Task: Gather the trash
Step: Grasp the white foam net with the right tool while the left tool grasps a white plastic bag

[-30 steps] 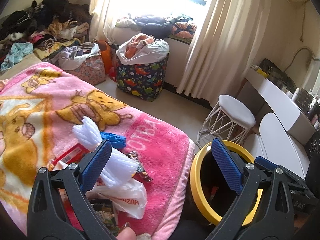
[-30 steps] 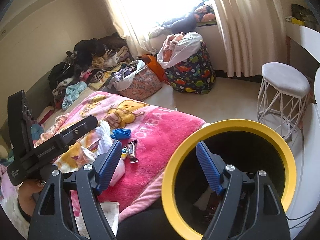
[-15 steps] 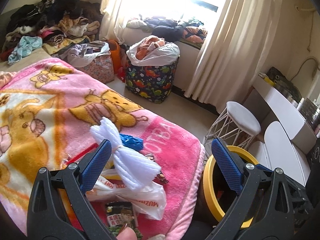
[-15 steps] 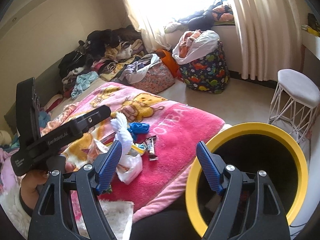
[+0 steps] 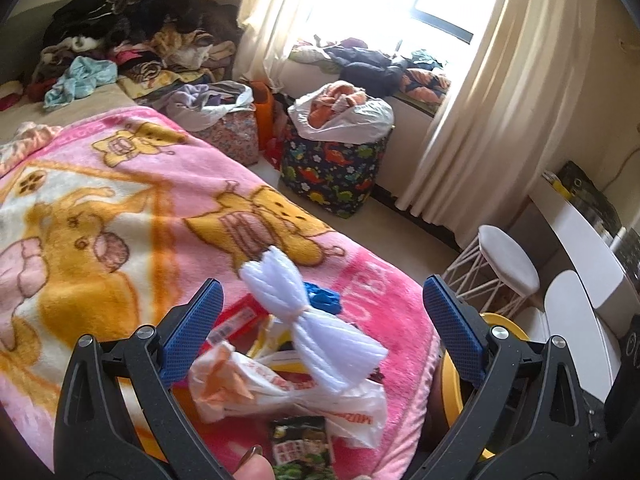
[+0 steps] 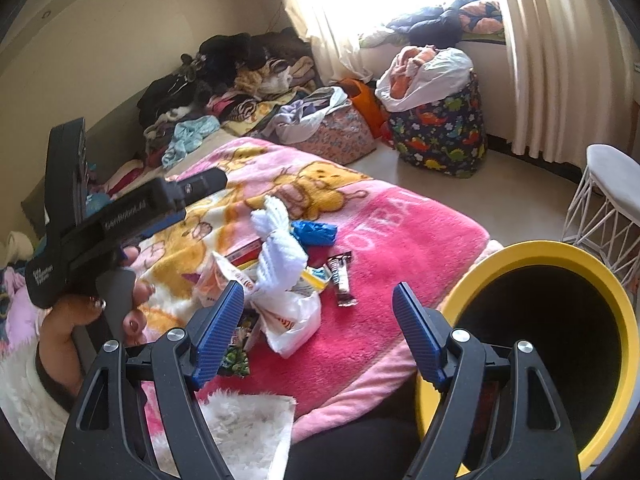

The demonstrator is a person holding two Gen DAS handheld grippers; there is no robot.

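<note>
Trash pile point(image 6: 280, 276) lies uncollected on pink blanket point(image 6: 400, 240): white yarn bundle point(image 5: 312, 320), plastic bag point(image 5: 288, 392), blue scrap point(image 6: 314, 233), wrappers point(image 6: 342, 276). Yellow-rimmed bin point(image 6: 560, 248) waits beside bed. Left gripper point(image 5: 320, 332) and right gripper point(image 6: 316, 336) both gape wide, empty, hovering over heap. Pickup apparently not begun.

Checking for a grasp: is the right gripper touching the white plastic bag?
Apart. The right wrist view shows the right gripper open above the bag, holding nothing.

Around the trash pile point(image 6: 280, 280) the pink blanket point(image 6: 420, 240) lies bare; the yellow-rimmed bin point(image 6: 560, 252) blocks the pile's right side.
</note>
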